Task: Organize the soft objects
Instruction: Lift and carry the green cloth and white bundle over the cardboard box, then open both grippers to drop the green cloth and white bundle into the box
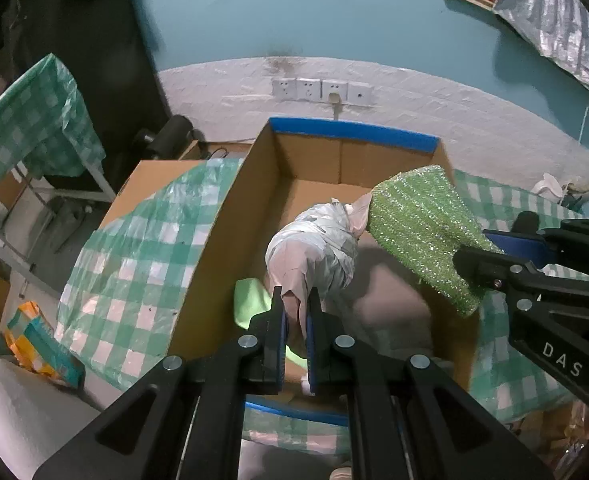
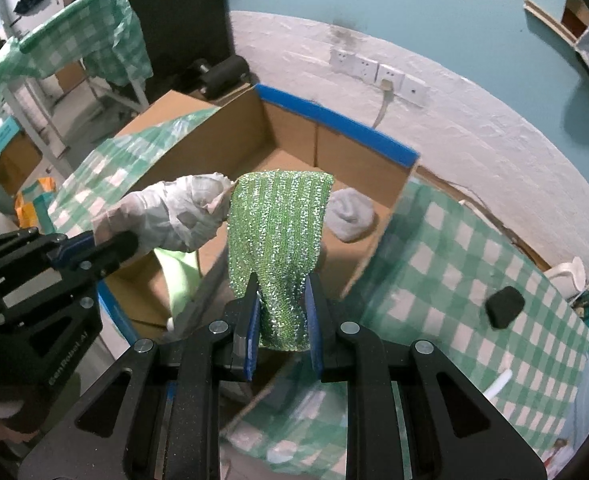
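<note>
My left gripper is shut on a pale pink and silver-grey cloth bundle and holds it over the open cardboard box. The bundle also shows in the right wrist view. My right gripper is shut on a sparkly green scrubbing cloth and holds it above the box's near right side; the cloth also shows in the left wrist view. Inside the box lie a light green cloth and a grey soft lump.
The box has blue tape on its rim and stands on a green-and-white checked tablecloth. A black block and a white cup sit on the table at right. A wall with sockets is behind.
</note>
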Motion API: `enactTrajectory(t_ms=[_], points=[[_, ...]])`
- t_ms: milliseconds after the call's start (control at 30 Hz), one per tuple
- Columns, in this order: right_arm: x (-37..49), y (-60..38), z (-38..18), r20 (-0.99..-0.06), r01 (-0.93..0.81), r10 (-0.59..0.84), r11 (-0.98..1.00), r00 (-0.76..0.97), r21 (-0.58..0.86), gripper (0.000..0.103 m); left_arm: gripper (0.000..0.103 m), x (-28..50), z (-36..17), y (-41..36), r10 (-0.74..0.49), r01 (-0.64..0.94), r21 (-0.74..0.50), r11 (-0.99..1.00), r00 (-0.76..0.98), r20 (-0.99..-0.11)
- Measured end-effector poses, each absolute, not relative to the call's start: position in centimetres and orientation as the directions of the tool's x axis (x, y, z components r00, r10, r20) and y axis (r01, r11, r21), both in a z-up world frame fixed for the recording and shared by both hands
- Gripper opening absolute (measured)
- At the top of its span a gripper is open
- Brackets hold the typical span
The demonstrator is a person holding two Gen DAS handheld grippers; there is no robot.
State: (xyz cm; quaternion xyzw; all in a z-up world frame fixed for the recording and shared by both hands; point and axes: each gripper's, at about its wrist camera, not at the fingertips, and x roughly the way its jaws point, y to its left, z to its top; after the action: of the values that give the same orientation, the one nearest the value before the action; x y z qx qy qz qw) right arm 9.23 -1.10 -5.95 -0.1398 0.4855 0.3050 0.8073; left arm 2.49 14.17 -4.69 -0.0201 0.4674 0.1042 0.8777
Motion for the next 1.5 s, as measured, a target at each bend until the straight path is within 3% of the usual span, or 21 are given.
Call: enactTrajectory(t_ms=[133,233,367,467,833,1133,1267,1500], points=[[9.4,-0.1,-7.0,-0.879,-0.637,0.368,0.764,0.303,0.100,0.019,0.008,2.6,-5.6,15.2,0.175,-0.218,0.068,0.974,0.518,-0.837],[9.8,0.0,-7.5,-0.878,-0.623,0.379,0.772,0.291,0.127,0.029,0.012,2.7,-6.4,15.7,0.191,-0.234,0.083,0.969,0.489,-0.851],[10.0,-0.1,-7.4,-0.871,-0.612,0.382,0.781,0.308,0.126,0.047,0.030,2.8,-6.7,16.2,0.206,-0.249,0.095,0.964,0.470,-0.858],[10.2,-0.3,-7.2,-0.867,-0.602,0.385,0.788,0.317,0.130,0.053,0.035,2.6,-6.4,16.3,0.221,-0.259,0.102,0.960,0.484,-0.847],[10.4,-1.9,-6.9,-0.867,-0.573,0.378,0.808,0.327,0.137,0.056,0.036,2.5,-5.7,15.5,0.188,-0.230,0.077,0.970,0.509,-0.840],[10.3,-3.8,-6.7,-0.865,-0.551,0.367,0.824,0.342,0.132,0.056,0.041,2.4,-4.9,14.3,0.165,-0.199,0.067,0.978,0.536,-0.828],[10.2,-4.9,-6.5,-0.864,-0.539,0.363,0.832,0.350,0.131,0.056,0.050,2.4,-4.8,13.5,0.149,-0.178,0.060,0.982,0.540,-0.828],[9.8,-7.1,-6.4,-0.865,-0.518,0.332,0.849,0.376,0.101,0.056,0.051,2.4,-4.1,11.4,0.125,-0.130,0.063,0.990,0.560,-0.819]])
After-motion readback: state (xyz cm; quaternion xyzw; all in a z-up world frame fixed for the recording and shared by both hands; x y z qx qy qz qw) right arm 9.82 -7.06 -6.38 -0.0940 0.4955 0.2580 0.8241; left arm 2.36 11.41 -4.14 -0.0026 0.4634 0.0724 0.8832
